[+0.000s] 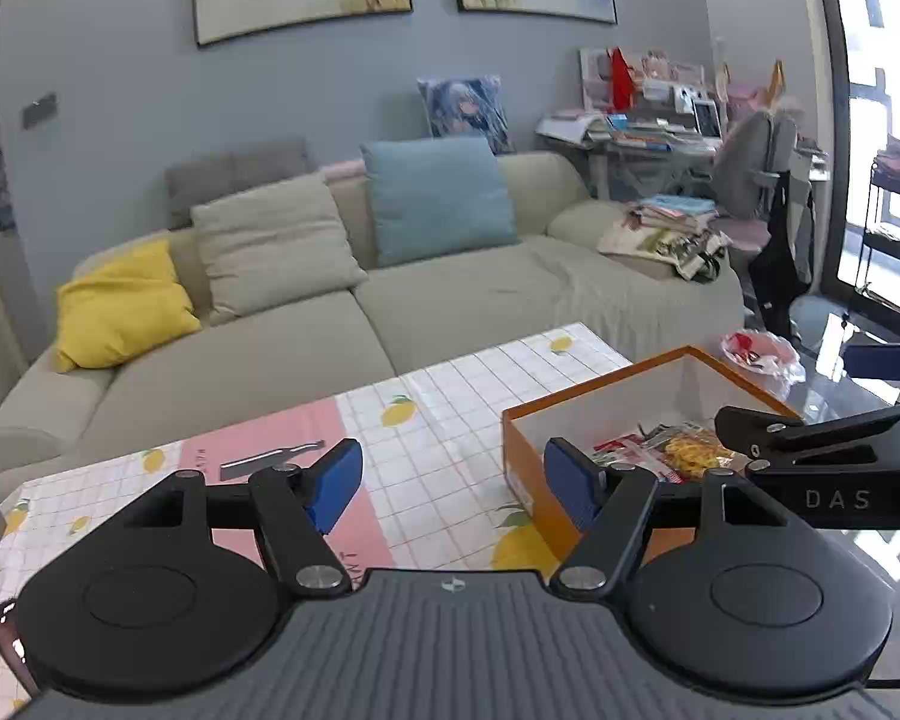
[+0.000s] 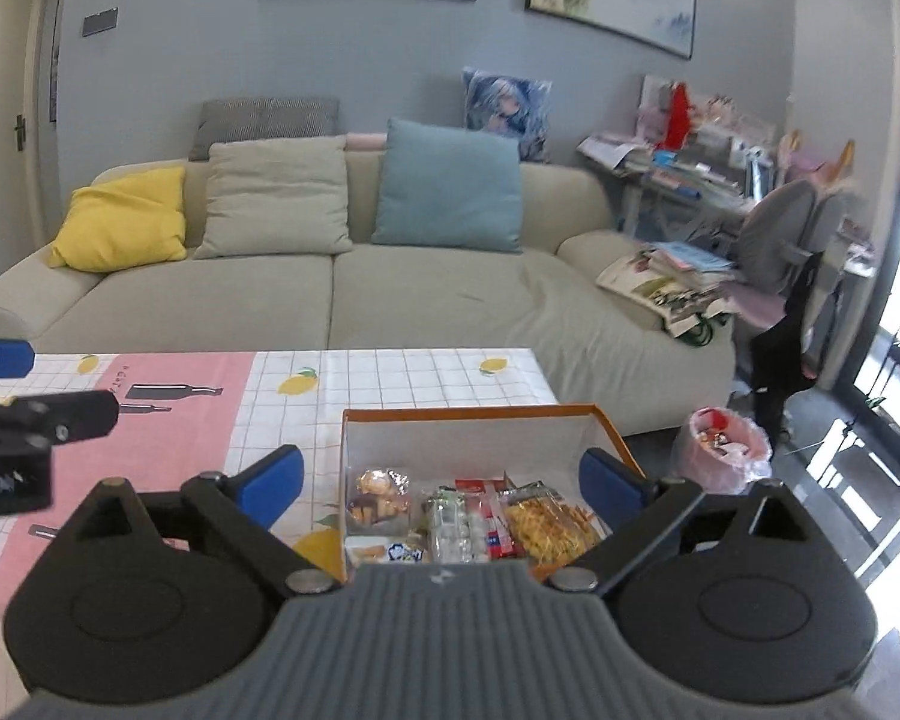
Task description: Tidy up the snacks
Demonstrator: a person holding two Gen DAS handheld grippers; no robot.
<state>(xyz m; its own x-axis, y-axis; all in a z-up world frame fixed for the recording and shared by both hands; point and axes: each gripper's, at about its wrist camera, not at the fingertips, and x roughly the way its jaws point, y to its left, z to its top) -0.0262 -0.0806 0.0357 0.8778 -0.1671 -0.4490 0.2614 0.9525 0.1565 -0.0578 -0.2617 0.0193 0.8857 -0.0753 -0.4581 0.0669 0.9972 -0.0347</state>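
An orange box (image 2: 612, 427) with a white inside stands on the table's right end, seen also in the left wrist view as the orange box (image 1: 525, 468). Several snack packs lie in it: a yellow crisps bag (image 2: 549, 525), a red-and-white pack (image 2: 498, 519), a clear pack of white sweets (image 2: 453, 525), and a cookie bag (image 2: 378, 498). My right gripper (image 2: 441, 483) hangs open above the box with nothing between its blue pads. My left gripper (image 1: 453, 489) is open over the tablecloth, left of the box, and holds nothing.
The table (image 1: 444, 408) wears a pink-and-white checked cloth with lemons. Behind it stands a beige sofa (image 2: 390, 294) with yellow, beige and blue cushions. A pink bin with a plastic liner (image 2: 723, 450) sits on the floor at the right, near a cluttered desk and grey chair (image 2: 786, 234).
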